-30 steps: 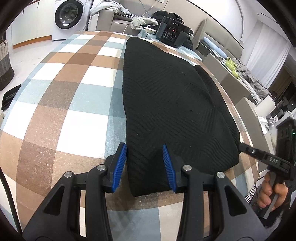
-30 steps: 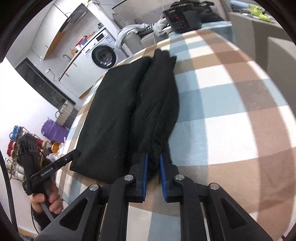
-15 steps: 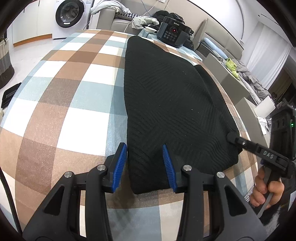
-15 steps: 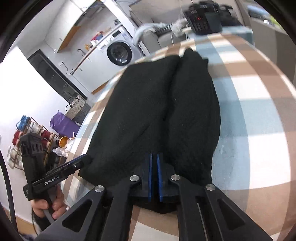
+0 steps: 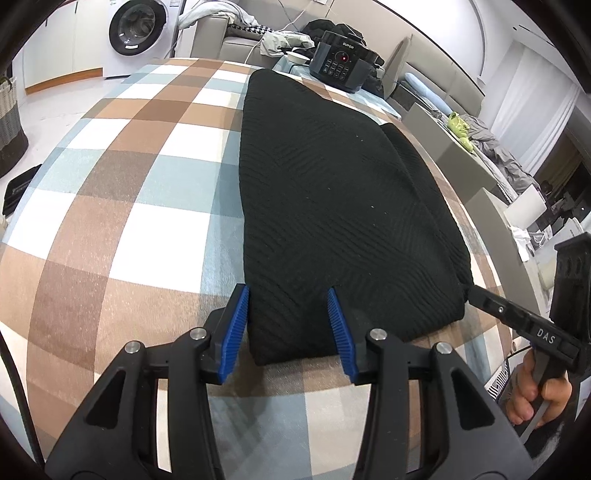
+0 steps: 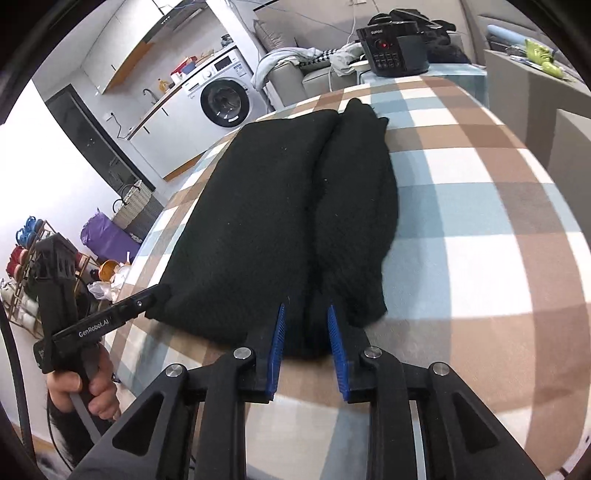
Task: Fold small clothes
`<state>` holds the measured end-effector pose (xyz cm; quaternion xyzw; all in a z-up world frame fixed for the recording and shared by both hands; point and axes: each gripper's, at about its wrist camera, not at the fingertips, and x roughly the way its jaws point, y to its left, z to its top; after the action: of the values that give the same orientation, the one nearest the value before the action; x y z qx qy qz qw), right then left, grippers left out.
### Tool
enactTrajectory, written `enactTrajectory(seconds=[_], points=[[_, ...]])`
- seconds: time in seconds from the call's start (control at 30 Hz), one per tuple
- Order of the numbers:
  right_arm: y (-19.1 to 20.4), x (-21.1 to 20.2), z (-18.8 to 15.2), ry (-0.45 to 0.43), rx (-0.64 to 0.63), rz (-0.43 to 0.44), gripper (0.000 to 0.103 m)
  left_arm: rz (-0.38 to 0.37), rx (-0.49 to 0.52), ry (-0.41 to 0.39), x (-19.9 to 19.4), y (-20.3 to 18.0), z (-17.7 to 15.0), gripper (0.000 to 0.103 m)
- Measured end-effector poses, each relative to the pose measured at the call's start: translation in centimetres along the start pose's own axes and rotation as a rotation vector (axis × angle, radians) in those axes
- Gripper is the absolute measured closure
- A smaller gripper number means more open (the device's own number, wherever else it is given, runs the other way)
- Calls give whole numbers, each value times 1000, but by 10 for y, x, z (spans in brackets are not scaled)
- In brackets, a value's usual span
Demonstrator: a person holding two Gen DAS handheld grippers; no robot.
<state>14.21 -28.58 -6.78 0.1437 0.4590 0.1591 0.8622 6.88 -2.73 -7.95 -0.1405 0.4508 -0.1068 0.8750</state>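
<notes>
A black knit garment [image 5: 332, 192] lies folded lengthwise on the checked tablecloth [image 5: 147, 184]; it also shows in the right wrist view [image 6: 295, 206]. My left gripper [image 5: 288, 325] is open, its blue pads either side of the garment's near left corner. My right gripper [image 6: 306, 343] is open, its pads straddling the near hem where the two folded halves meet. Each gripper shows in the other's view: the right one [image 5: 517, 321] at the garment's right corner, the left one [image 6: 110, 317] at its left corner.
A black cooker [image 5: 341, 64] stands at the table's far end, past the garment. A washing machine [image 6: 225, 101], a sofa with clothes [image 5: 236, 22] and grey chairs [image 5: 491, 206] lie beyond the table edges. A basket [image 6: 135, 210] stands on the floor.
My right gripper was shut on the garment's near hem half a second ago and has now opened. The left gripper has stayed open at the near left corner.
</notes>
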Motion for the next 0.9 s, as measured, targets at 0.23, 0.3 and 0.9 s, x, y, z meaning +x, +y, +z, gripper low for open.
enactTrajectory(seconds=[0.23, 0.3, 0.9], points=[[-17, -5, 0, -36, 74, 9, 58, -36, -20, 8, -10, 3, -8, 55], [-17, 1, 2, -32, 84, 16, 58, -49, -14, 1, -13, 3, -11, 55], [-12, 31, 25, -65, 36, -41, 79, -17, 74, -31, 17, -11, 16, 74]])
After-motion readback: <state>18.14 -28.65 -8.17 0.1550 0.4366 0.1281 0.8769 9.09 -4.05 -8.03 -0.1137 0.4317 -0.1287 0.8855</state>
